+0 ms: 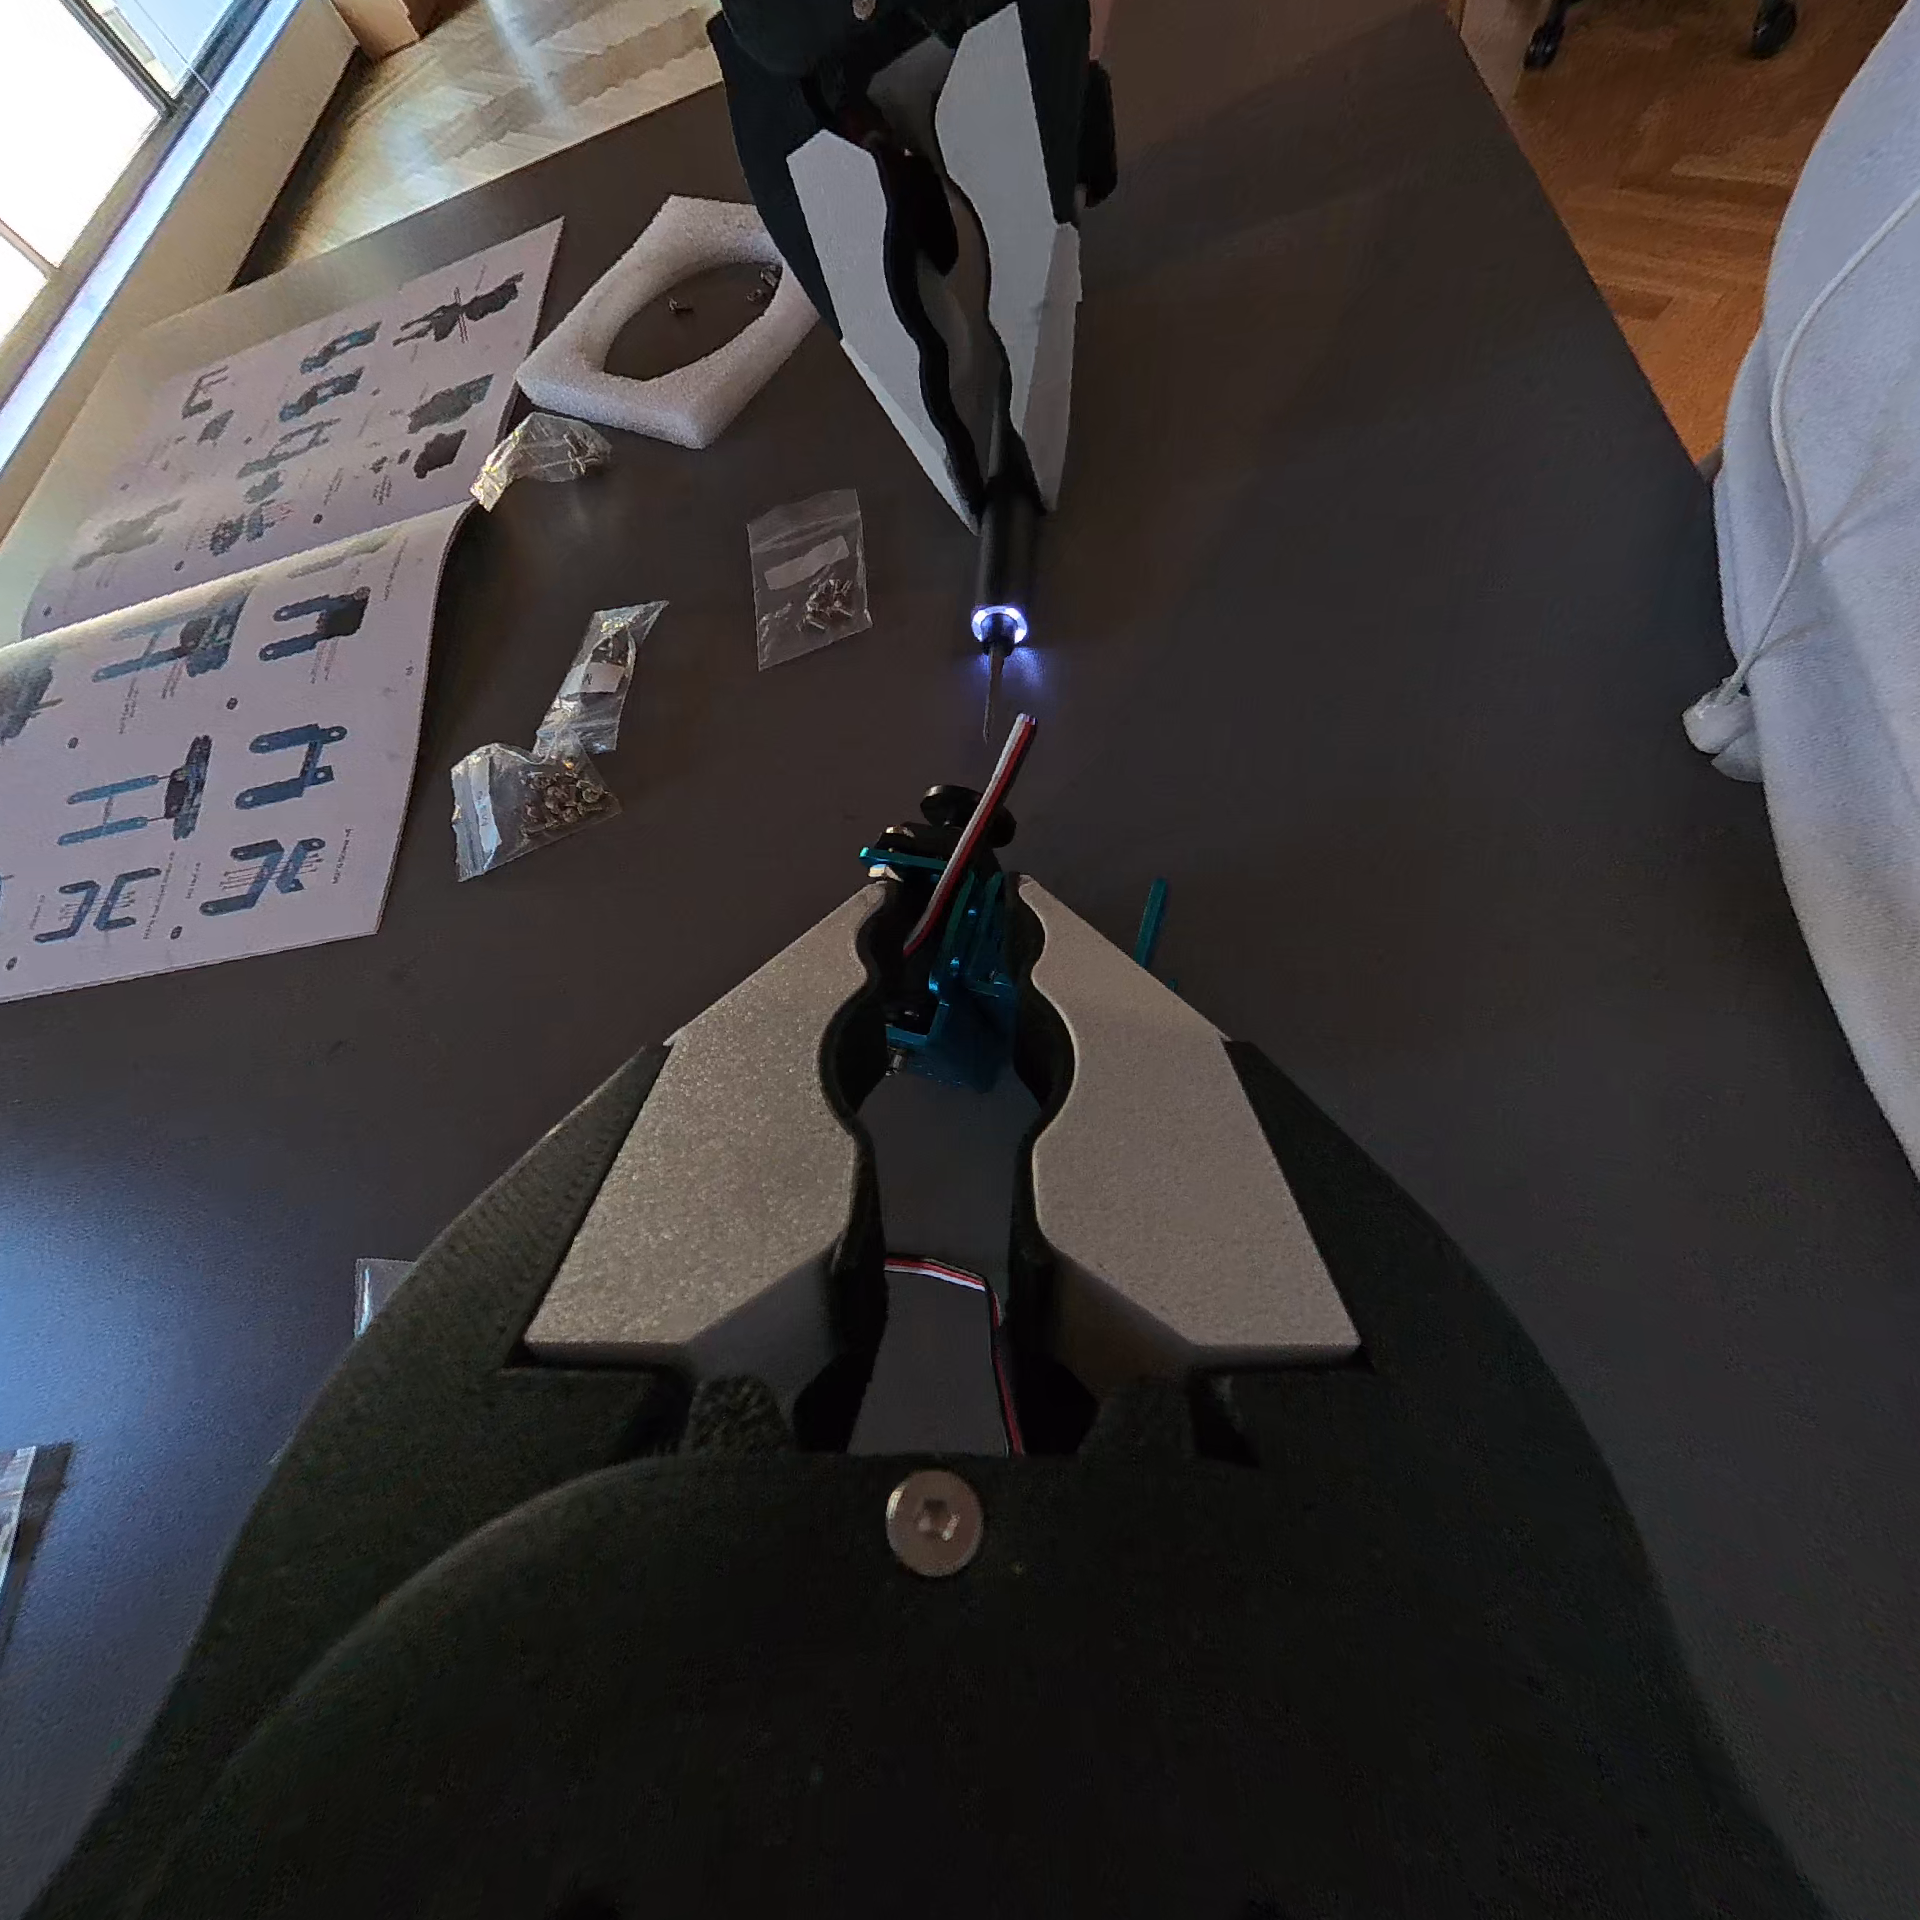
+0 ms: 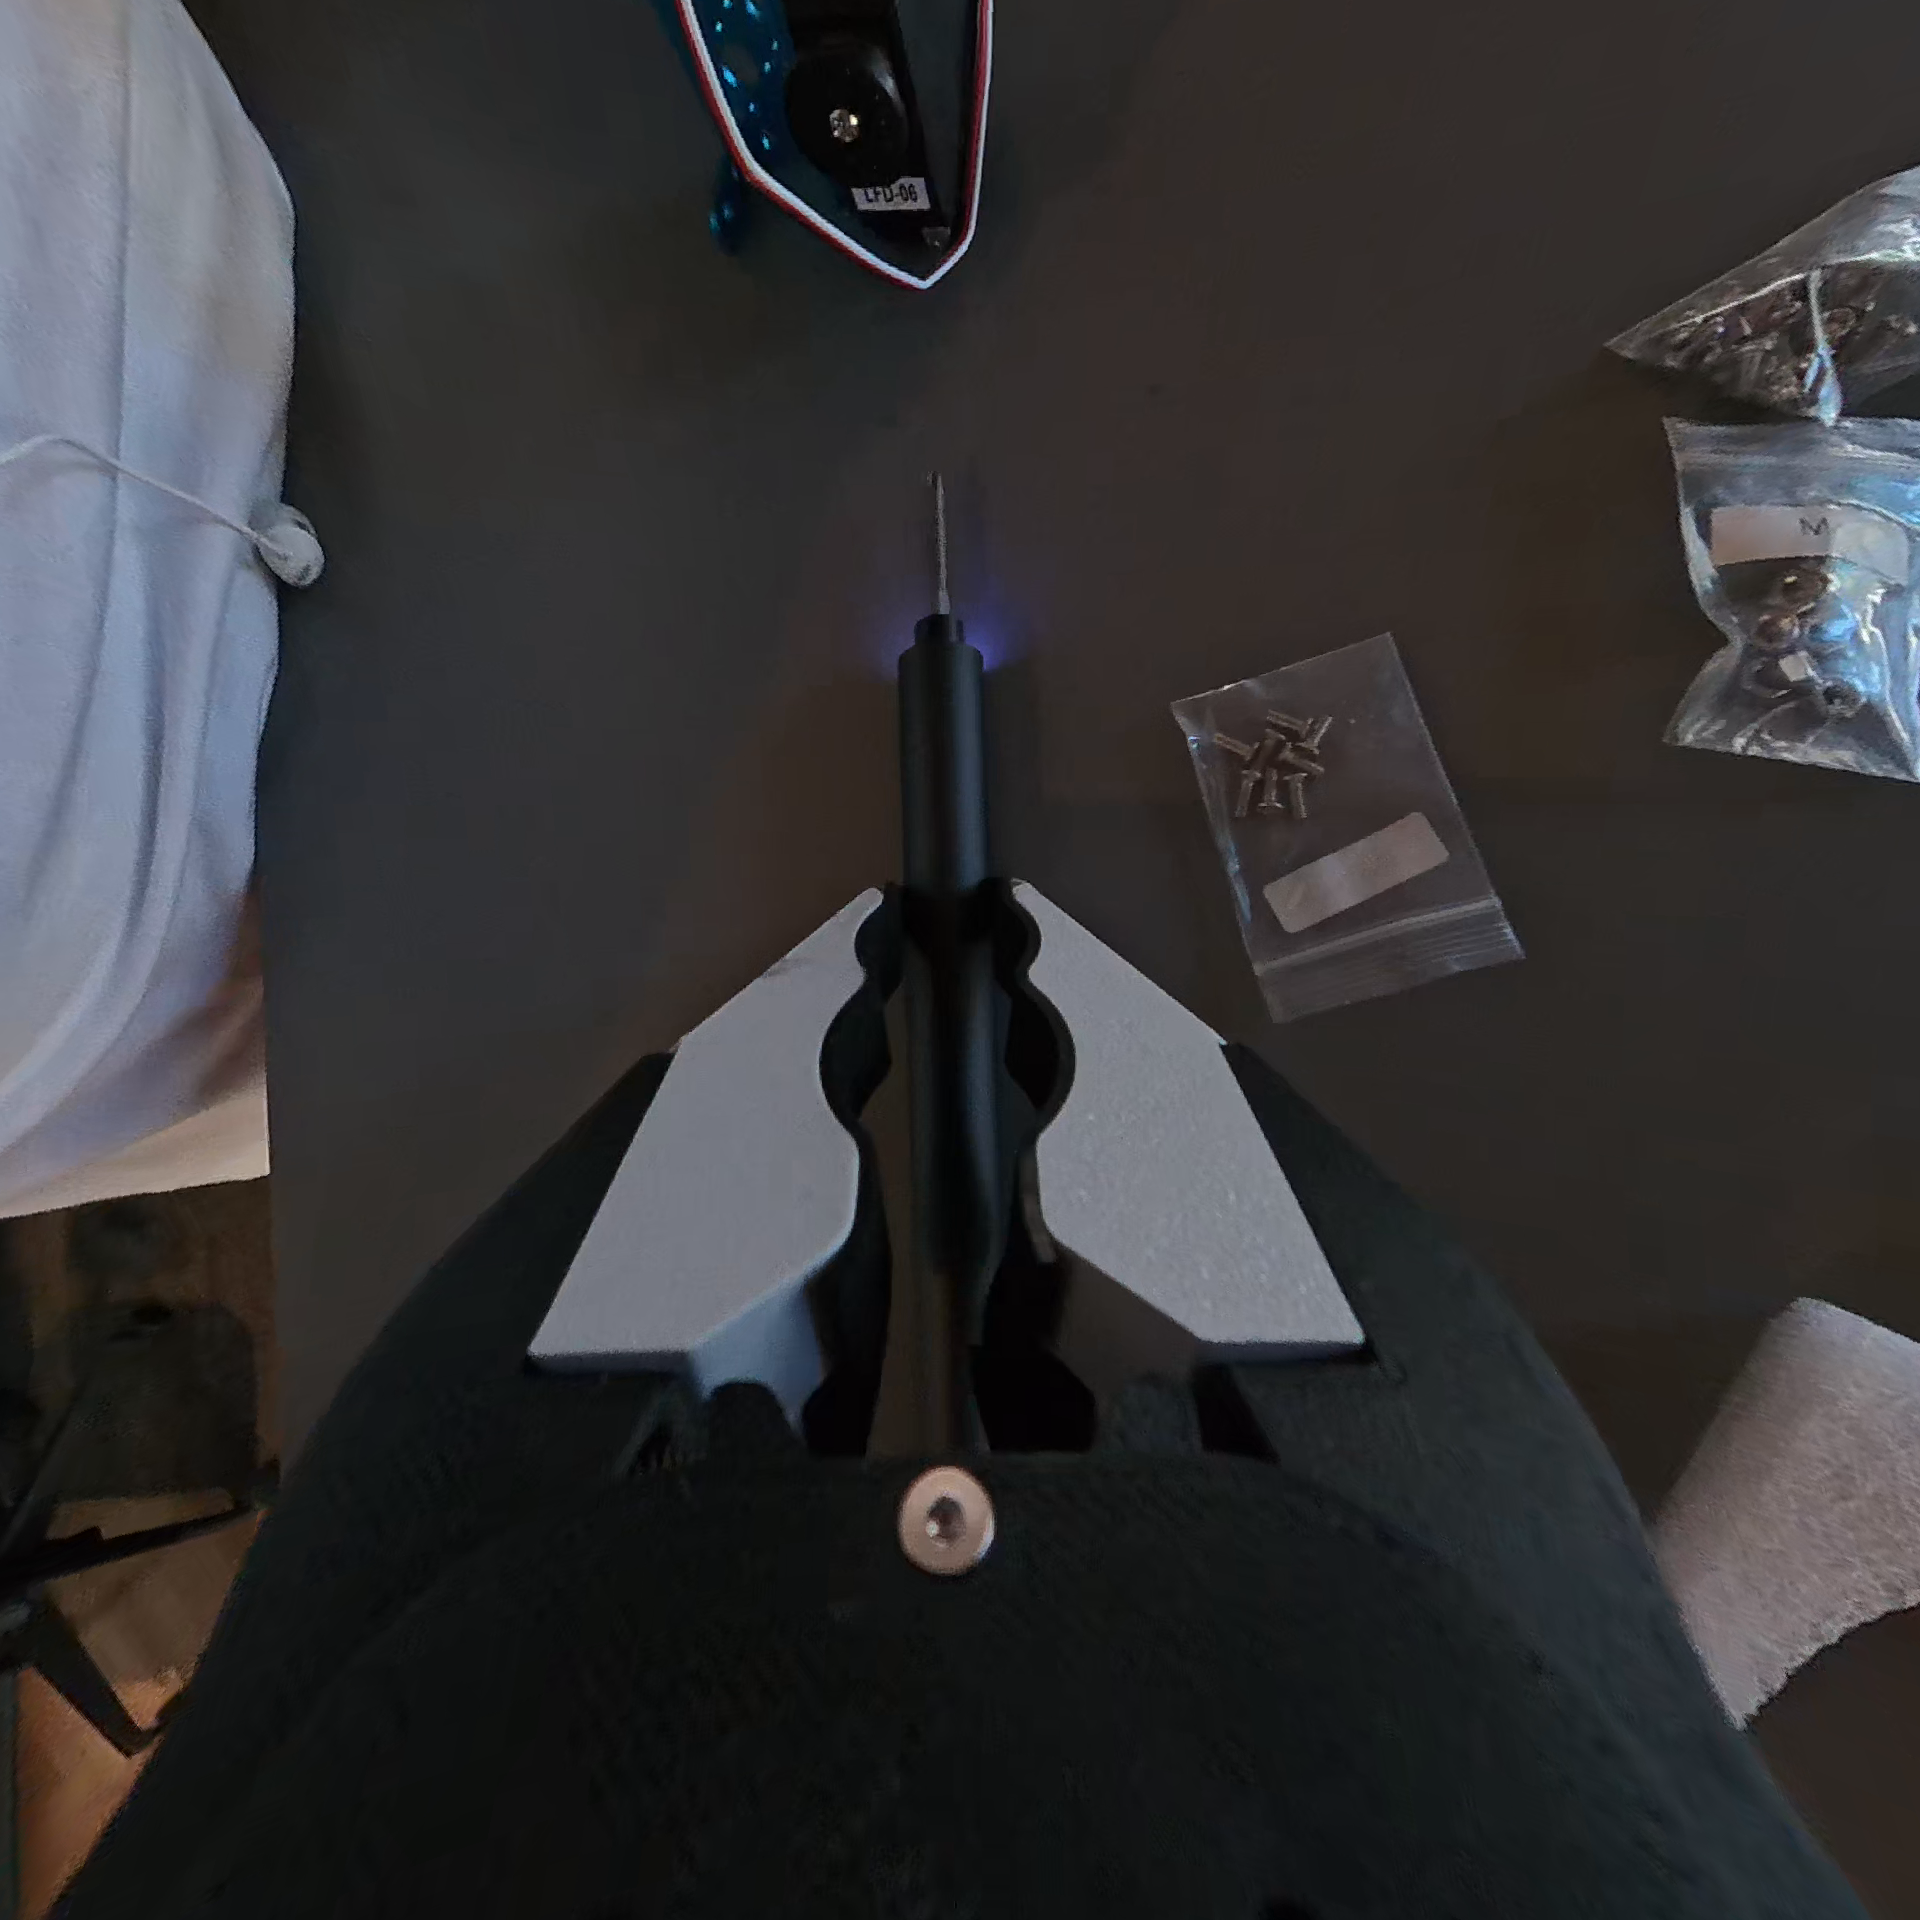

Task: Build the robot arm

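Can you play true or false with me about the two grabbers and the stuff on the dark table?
1. The right gripper is shut on a black screwdriver. True.
2. The left gripper holds nothing. False: it is shut on a blue bracket assembly.
3. The screwdriver's tip ring glows. True.
4. The open booklet lies on the floor. False: it lies on the table.
5. Small clear bags hold screws. True.

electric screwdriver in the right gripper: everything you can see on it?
The electric screwdriver is a slim matte-black pen-shaped cylinder, clamped lengthwise between the right gripper's fingers. Its front end sticks out past the fingertips, with a lit bluish-white ring and a thin metal bit. The bit hangs clear of the dark table, aimed toward the blue servo bracket assembly.
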